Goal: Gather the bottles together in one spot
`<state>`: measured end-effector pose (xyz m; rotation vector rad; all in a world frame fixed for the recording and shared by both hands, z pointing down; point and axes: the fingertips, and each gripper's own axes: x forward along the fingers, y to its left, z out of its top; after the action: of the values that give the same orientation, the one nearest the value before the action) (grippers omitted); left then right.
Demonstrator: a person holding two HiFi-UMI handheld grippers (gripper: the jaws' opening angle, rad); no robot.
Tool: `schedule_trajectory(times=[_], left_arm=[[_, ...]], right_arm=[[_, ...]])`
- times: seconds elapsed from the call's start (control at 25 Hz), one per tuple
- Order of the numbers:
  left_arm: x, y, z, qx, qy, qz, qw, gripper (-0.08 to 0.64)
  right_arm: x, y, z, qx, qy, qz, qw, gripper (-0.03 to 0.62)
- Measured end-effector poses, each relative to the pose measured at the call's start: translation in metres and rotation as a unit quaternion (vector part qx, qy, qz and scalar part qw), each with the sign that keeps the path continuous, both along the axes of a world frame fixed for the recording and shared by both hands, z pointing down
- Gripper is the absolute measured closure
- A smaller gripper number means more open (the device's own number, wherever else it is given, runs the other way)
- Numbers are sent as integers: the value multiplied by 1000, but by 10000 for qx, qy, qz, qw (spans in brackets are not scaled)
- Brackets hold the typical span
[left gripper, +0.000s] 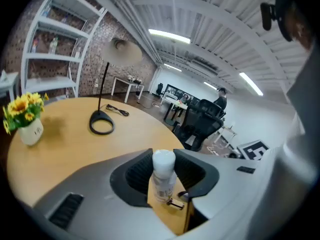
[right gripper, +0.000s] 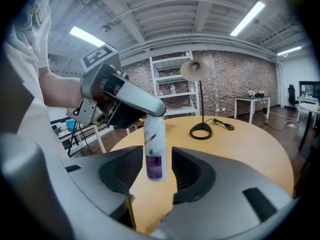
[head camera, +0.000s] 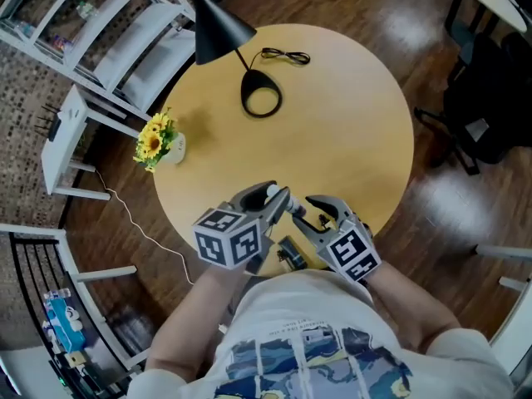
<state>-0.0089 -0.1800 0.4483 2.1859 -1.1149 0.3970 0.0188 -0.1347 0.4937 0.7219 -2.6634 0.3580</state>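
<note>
A slim white bottle (head camera: 273, 193) with a white cap hangs over the near edge of the round wooden table (head camera: 349, 123). In the left gripper view its cap and barcode label (left gripper: 164, 179) sit between the pads of my left gripper (left gripper: 164, 171), which press on the cap. In the right gripper view the same bottle (right gripper: 155, 149) shows a purple label and stands upright in my right gripper (right gripper: 156, 169), clear of the tabletop. The left gripper (right gripper: 145, 109) covers the bottle's top there. In the head view the left gripper (head camera: 274, 196) and right gripper (head camera: 312, 210) meet tip to tip.
A black desk lamp (head camera: 262, 94) with its cable (head camera: 287, 56) stands at the table's far side. Sunflowers in a white vase (head camera: 158, 140) sit at its left edge. A small dark object (head camera: 291, 254) lies by the near edge. White shelves (head camera: 100, 32) stand left, a black chair (head camera: 490, 98) right.
</note>
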Motion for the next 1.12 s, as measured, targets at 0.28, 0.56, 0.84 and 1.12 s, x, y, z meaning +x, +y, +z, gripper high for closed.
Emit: schedule_trajectory(times=[0.28, 0.56, 0.84, 1.12], left_arm=[[-75, -88, -2, 1012, -1282, -1261, 9785, 434], [-121, -167, 43, 1310, -1665, -1598, 9641, 434], [-142, -215, 97, 1564, -1681, -1502, 9616, 434], [-139, -230, 112, 1680, -1749, -1214, 9625, 434]], right_arm=[[78, -9, 5, -234, 115, 857, 9960, 391], [149, -2, 32, -650, 449, 1500, 9855, 391], [184, 21, 51, -1060, 709, 1774, 9758, 391], [194, 33, 66, -1423, 845, 1839, 9689, 391]])
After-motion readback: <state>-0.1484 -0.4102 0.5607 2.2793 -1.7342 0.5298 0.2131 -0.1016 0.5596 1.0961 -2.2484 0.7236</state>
